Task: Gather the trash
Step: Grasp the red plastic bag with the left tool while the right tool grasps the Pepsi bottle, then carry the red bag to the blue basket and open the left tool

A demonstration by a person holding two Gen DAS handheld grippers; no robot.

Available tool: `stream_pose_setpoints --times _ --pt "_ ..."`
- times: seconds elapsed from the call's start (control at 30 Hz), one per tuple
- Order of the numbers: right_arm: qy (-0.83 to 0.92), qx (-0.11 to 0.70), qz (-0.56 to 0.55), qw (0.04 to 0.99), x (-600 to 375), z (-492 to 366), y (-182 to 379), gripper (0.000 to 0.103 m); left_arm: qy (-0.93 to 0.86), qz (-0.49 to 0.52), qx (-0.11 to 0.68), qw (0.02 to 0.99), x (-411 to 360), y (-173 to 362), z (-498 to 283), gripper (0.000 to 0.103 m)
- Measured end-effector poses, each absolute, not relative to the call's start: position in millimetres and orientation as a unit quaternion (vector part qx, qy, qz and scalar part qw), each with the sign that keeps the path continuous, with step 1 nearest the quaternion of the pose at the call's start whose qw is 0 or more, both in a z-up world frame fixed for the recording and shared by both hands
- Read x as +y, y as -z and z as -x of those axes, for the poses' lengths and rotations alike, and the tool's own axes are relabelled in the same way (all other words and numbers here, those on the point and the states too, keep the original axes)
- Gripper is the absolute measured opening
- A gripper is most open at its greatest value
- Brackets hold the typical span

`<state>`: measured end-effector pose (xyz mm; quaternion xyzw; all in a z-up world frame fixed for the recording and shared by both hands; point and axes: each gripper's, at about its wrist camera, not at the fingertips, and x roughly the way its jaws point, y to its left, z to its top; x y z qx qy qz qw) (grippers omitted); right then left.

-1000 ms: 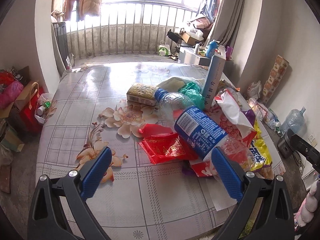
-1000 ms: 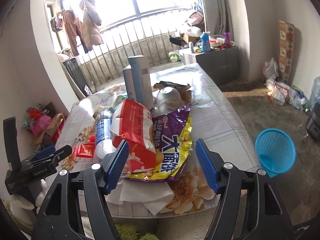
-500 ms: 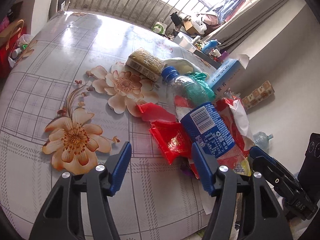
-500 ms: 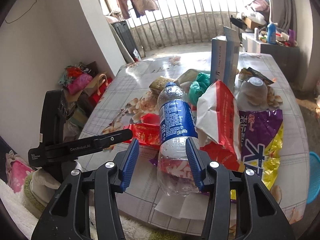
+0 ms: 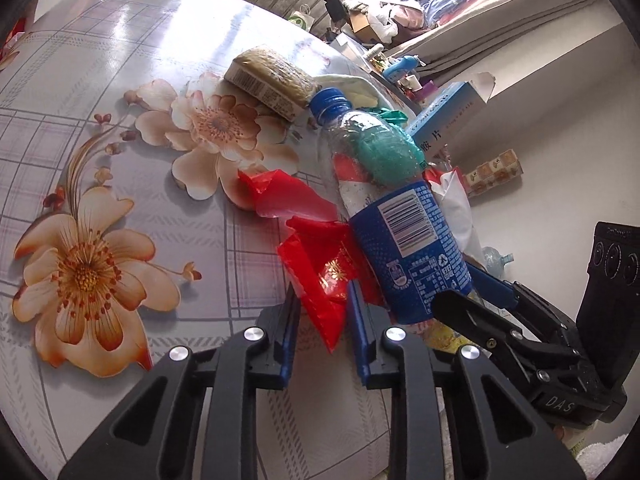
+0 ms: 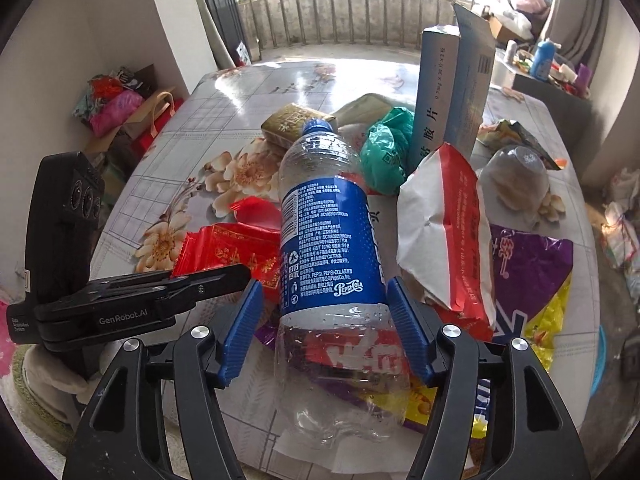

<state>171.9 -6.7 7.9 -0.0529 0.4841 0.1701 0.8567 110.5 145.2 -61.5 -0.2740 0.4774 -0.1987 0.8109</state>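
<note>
A pile of trash lies on the flowered table [image 5: 120, 92]. My left gripper [image 5: 322, 312] is shut on a red foil wrapper [image 5: 324, 276], which also shows in the right wrist view [image 6: 236, 252]. My right gripper [image 6: 322, 320] has its blue pads against both sides of an empty Pepsi bottle [image 6: 328, 240] with a blue label and cap; the bottle also shows in the left wrist view [image 5: 396, 224]. The left gripper's body [image 6: 132, 304] sits just left of the bottle.
Around the bottle lie a red and white snack bag [image 6: 452, 236], a purple and yellow bag [image 6: 532, 280], a green plastic bag [image 6: 388, 152], a tall blue box [image 6: 448, 108], a brown packet [image 5: 268, 76] and an upturned plastic cup [image 6: 516, 176]. The table edge is near.
The left gripper moved in and closed on the red wrapper. The right gripper swung left from the snack bags and closed its pads around the Pepsi bottle.
</note>
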Motion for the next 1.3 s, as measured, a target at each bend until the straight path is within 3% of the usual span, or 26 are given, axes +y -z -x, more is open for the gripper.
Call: stream_pose_setpoints --times 0.33,0.63,0.83,1.1,1.13,1.23,1.3 --pt "-0.168 0.486 0.046 0.856 -11.3 -165.1 -10.2 0.054 0.19 0.256 0.446 0.837 154.5 39.1 -90.2 0.015" --pt "-0.226 0.45 -0.071 0.861 -53.5 -134.5 -48.4 0.053 0.185 0.23 0.398 0.868 161.5 -12.1 -55.7 0.015" --pt "-0.265 0.382 -0.16 0.871 -99.8 -108.7 -83.0 0.053 0.221 0.196 0.354 0.887 137.8 -63.8 -44.7 0.015" --pt "-0.129 0.266 -0.265 0.918 -223.4 -75.1 -116.3 0.05 0.344 0.098 0.337 0.871 17.7 -139.9 -89.9 0.015" --pt "-0.097 0.258 -0.282 0.919 -244.9 -68.9 -112.4 0.047 0.365 0.085 0.347 0.86 -7.5 -144.5 -100.3 0.015" --pt "-0.012 0.251 -0.346 0.904 -304.0 -54.3 -88.7 0.019 0.423 0.043 0.385 0.819 -92.2 -150.2 -129.1 0.015" --pt "0.029 0.247 -0.39 0.886 -341.7 -49.1 -60.3 0.019 0.458 0.014 0.413 0.787 -160.3 -141.5 -149.6 0.015"
